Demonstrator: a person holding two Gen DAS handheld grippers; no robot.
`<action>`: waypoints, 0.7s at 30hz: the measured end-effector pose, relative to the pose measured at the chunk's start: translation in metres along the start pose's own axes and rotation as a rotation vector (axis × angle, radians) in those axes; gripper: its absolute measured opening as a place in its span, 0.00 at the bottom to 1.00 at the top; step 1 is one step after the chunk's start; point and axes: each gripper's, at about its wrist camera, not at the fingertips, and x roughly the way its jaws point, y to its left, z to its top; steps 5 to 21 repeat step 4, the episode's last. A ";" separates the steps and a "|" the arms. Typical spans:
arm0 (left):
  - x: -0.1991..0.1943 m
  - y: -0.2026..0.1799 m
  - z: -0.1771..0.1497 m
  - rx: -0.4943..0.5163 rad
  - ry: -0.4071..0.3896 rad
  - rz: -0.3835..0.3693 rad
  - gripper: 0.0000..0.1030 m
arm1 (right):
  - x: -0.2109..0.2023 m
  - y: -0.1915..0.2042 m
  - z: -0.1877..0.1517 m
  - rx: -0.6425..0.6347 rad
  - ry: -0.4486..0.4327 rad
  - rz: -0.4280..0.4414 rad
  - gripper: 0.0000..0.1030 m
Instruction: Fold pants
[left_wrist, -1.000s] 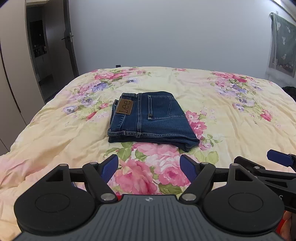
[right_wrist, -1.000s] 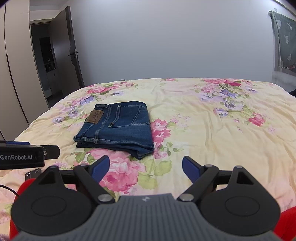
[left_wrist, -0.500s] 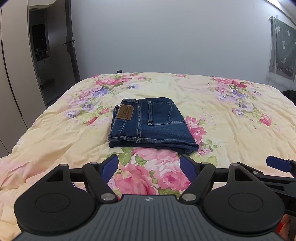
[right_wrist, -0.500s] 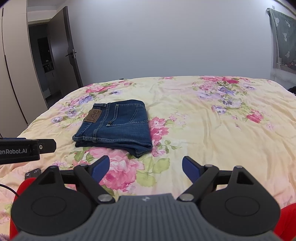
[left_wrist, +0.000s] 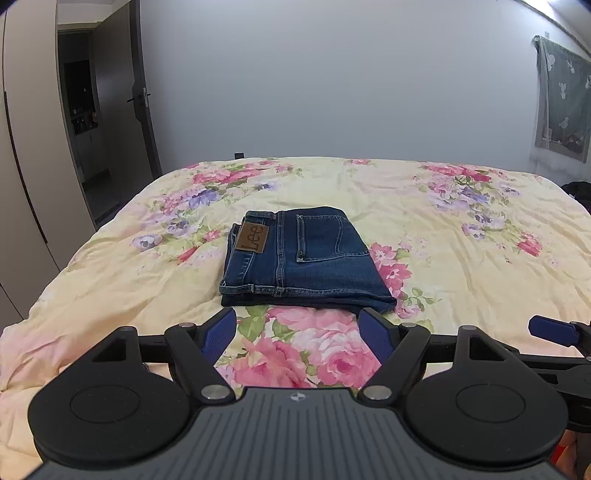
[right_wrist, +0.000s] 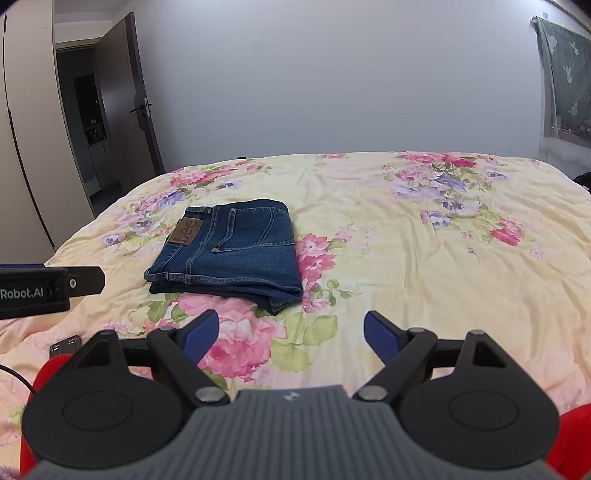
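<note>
On the flowered quilt (left_wrist: 461, 192), toward its left half, lay 1 pair of blue jeans (left_wrist: 303, 258), folded down to a compact rectangle, back pocket and brown Lee patch (left_wrist: 253, 238) facing up. Edges sat stacked and roughly square, with the thick fold nearest me; I judged the folding finished, or all but.

Item 2: my left gripper (left_wrist: 297, 332), jaws spread wide, holding nothing, hovering just short of the near edge of the jeans and not touching them. I judged that I held it clear so the stack would lie undisturbed.

Item 3: my right gripper (right_wrist: 291, 332), jaws likewise apart and empty, over bare quilt to the right of the jeans and further from them.

Item 4: 1 dark door (right_wrist: 136, 110), ajar, at the far left, well apart from the work.

Item 5: 1 patterned green curtain (left_wrist: 563, 107) on the right wall.
</note>
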 end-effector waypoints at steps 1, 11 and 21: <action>-0.001 0.000 0.000 0.002 -0.006 -0.002 0.86 | 0.000 0.000 0.000 -0.001 0.001 -0.001 0.79; -0.003 -0.002 0.001 0.008 -0.018 -0.001 0.86 | -0.001 0.000 0.000 0.000 0.001 -0.001 0.79; -0.003 -0.002 0.001 0.008 -0.018 -0.001 0.86 | -0.001 0.000 0.000 0.000 0.001 -0.001 0.79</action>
